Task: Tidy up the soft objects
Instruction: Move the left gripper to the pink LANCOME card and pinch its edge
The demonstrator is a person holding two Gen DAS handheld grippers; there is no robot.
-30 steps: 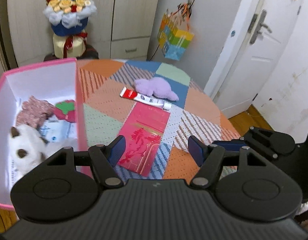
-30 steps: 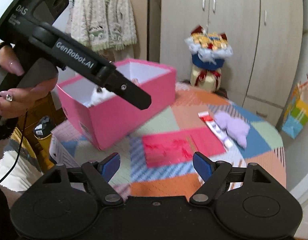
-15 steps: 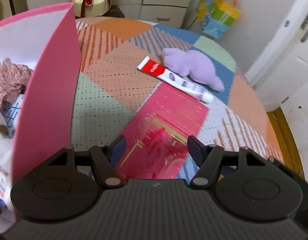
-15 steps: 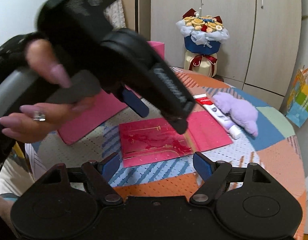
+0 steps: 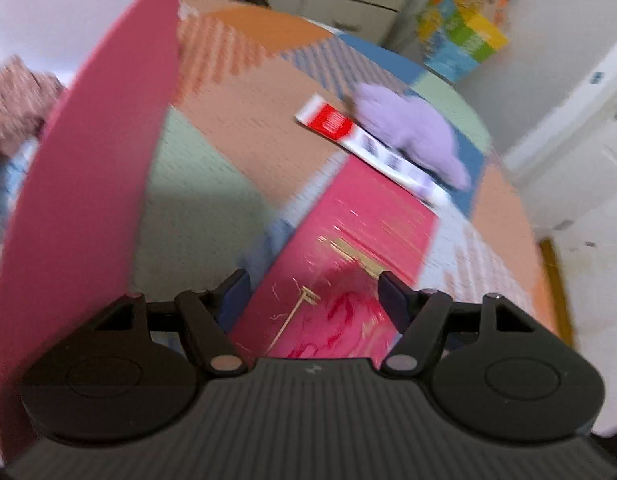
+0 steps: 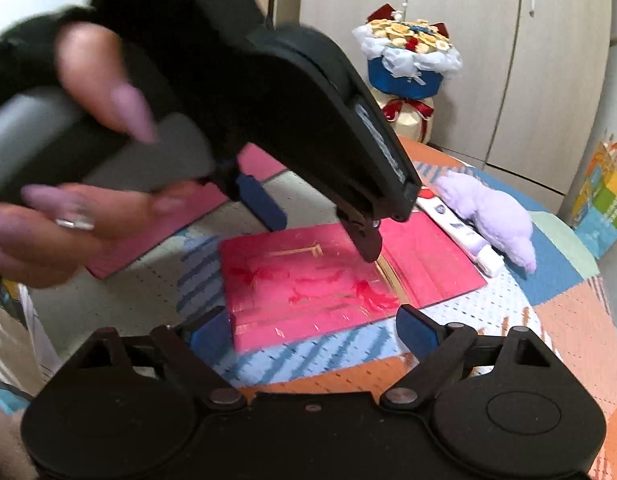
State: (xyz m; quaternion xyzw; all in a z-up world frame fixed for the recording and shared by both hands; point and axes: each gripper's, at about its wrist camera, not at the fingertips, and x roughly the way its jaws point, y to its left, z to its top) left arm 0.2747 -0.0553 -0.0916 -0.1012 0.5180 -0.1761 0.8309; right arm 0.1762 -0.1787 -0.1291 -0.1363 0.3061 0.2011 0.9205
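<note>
A purple plush toy [image 5: 412, 128] lies on the patchwork table, far side, against a red-and-white tube [image 5: 364, 142]; both show in the right wrist view too, the plush [image 6: 488, 212] and the tube [image 6: 460, 228]. My left gripper [image 5: 314, 292] is open and empty, low over a red envelope [image 5: 348, 256], beside the pink box [image 5: 92, 184]. In the right wrist view the left gripper [image 6: 320, 228] hangs over the envelope [image 6: 308, 280]. My right gripper [image 6: 312, 330] is open and empty at the envelope's near edge.
The pink box holds a patterned cloth [image 5: 16, 108] at the left. A flower bouquet [image 6: 408, 64] stands beyond the table before the cupboards. A colourful gift bag [image 5: 460, 36] hangs at the wall. A white door [image 5: 580, 120] is at the right.
My left gripper has moved forward and down, out past the pink box toward the red envelope and the plush. The right gripper has come closer to the envelope. Both stayed open.
</note>
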